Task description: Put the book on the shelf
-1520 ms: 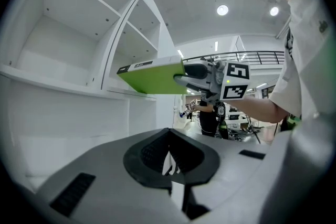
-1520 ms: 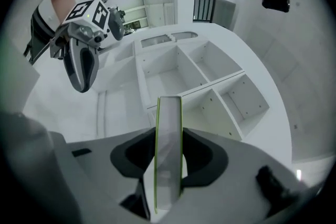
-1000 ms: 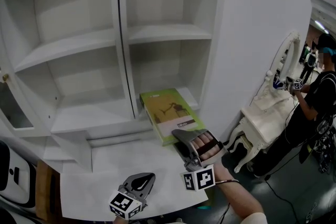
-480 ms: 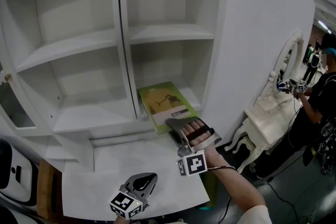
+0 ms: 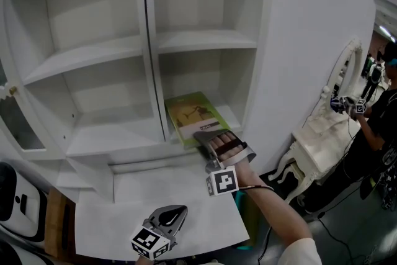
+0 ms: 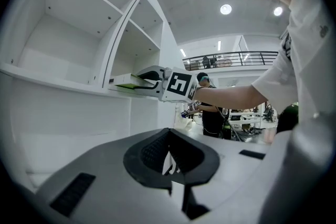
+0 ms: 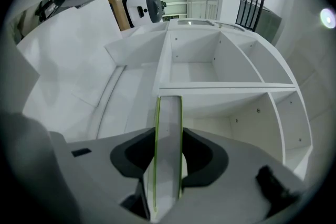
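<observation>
A: Left side?
B: Left tongs (image 5: pixel 162 228) at the table (image 5: pixel 124 195) front edge, clenched on nothing, prob parked clear.
A: Right?
B: Right tongs (image 5: pixel 218 144) clamp the book (image 5: pixel 192 113) by its near edge, held flat to slide in. Far end is inside the shelf (image 5: pixel 205 40) lower-right bay.

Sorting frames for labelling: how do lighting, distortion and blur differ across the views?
Head view: soft even light, shelf edges slightly bowed, book sharp. Left gripper view: heavy fisheye, black corners, ceiling lamps glaring, mosaic patch over a face. Right gripper view: fisheye; the book's near edge looks soft, close to the lens.
</observation>
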Demonstrator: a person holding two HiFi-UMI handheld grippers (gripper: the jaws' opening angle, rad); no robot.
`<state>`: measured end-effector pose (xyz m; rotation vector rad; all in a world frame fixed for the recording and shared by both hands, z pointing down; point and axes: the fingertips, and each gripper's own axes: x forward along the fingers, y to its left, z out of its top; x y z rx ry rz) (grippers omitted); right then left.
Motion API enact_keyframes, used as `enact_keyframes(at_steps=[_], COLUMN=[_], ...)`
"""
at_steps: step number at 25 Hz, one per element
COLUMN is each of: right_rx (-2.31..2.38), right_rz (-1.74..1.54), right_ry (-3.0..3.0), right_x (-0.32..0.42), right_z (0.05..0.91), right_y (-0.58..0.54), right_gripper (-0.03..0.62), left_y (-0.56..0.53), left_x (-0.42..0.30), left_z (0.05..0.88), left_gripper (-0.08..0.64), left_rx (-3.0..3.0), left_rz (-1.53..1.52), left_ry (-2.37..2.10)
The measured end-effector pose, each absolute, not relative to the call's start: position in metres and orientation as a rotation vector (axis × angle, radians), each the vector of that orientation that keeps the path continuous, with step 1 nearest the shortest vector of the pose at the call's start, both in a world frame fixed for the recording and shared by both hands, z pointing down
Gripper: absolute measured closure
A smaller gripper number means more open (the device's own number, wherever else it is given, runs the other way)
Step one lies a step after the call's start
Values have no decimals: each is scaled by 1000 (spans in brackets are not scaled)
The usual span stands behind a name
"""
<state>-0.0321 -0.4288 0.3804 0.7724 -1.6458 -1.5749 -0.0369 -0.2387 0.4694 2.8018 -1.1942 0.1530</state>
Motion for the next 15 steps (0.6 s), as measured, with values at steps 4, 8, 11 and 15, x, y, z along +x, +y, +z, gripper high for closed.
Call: enact_keyframes(at_steps=[4, 8, 11, 15], right_rx=[779, 790, 805, 821], right_rz=[-1583, -1585, -1589, -1605], right_ry=[-1636, -1632, -1621, -1596], right_x=[-34, -34, -34, -34], right_z=[384, 384, 385, 385], right_y=[-436, -442, -447, -449], right_gripper=[442, 440, 440, 437], left_y=[-236, -234, -231, -228], left_x=[-37, -39, -43, -47], left_z=[468, 468, 469, 469], left_gripper=[551, 551, 551, 551], left_rx=[2803, 2801, 2797, 2799], left_rz=[154, 153, 148, 147], left_ry=[-1200, -1207, -1217, -1229])
